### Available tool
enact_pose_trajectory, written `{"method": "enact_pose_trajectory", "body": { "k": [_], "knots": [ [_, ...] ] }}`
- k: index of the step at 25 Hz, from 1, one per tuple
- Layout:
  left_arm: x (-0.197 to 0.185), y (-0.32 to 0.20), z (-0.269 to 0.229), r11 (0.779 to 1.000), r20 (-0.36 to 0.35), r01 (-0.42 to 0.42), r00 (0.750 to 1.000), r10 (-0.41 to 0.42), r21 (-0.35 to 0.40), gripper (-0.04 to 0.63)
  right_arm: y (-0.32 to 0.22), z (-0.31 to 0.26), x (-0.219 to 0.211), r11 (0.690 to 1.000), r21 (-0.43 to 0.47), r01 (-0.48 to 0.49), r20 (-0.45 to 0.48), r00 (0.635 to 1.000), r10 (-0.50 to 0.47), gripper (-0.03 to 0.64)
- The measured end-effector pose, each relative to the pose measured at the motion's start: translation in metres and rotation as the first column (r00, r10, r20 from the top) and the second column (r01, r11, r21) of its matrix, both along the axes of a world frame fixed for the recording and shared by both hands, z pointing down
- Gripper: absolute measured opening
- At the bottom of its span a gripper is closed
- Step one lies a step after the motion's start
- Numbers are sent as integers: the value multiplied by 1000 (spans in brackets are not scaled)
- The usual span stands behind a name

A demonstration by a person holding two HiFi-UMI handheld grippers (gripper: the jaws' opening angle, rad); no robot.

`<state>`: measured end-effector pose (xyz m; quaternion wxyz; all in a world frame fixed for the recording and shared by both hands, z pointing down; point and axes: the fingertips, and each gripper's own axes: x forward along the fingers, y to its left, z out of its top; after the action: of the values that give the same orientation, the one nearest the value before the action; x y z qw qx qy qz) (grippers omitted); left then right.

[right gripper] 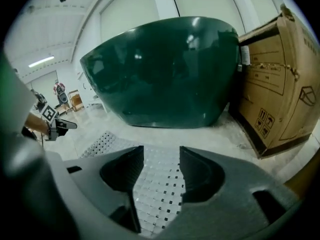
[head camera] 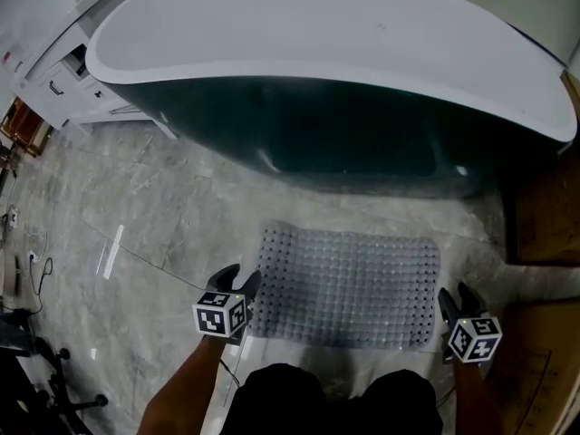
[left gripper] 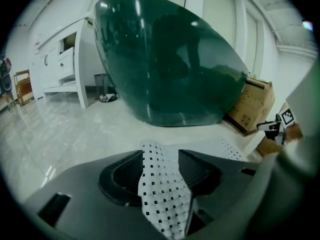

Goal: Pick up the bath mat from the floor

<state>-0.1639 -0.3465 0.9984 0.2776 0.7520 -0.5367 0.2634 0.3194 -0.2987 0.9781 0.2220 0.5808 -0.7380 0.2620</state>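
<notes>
The grey perforated bath mat (head camera: 349,284) lies spread on the marble floor in front of the dark green tub (head camera: 344,134). My left gripper (head camera: 243,288) is at the mat's near left corner. In the left gripper view its jaws (left gripper: 160,156) stand apart with a curled strip of mat (left gripper: 162,194) between them. My right gripper (head camera: 458,299) is at the near right corner. Its jaws (right gripper: 161,154) also stand apart over the mat (right gripper: 157,184), which lies flat between them. Both grippers are open.
The tub (left gripper: 165,69) rises just beyond the mat. A cardboard box (right gripper: 277,79) stands to the right, close to the tub's end. A white cabinet (head camera: 63,71) is at the far left. Cables and dark equipment (head camera: 27,352) lie on the floor at the near left.
</notes>
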Motion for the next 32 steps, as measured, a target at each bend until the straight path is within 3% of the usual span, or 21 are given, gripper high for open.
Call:
{"method": "enact_pose_trajectory", "body": {
  "k": [7,20,29,32],
  "knots": [
    [-12,5,68,996,-15,41,999,-43,-79,215,-2,75,15,997,-71,-41,18,999,42,276],
    [-15,20,174,969,-31,2,999,-10,-249,262,-3,191,31,971,-226,-73,34,996,83,339],
    [-13,19,201,956,-35,-21,999,11,-292,264,-3,222,26,956,-283,-76,3,997,80,337],
    [-13,20,203,956,-54,-24,998,9,-294,264,-1,226,22,956,-284,-76,5,997,81,283]
  ]
}}
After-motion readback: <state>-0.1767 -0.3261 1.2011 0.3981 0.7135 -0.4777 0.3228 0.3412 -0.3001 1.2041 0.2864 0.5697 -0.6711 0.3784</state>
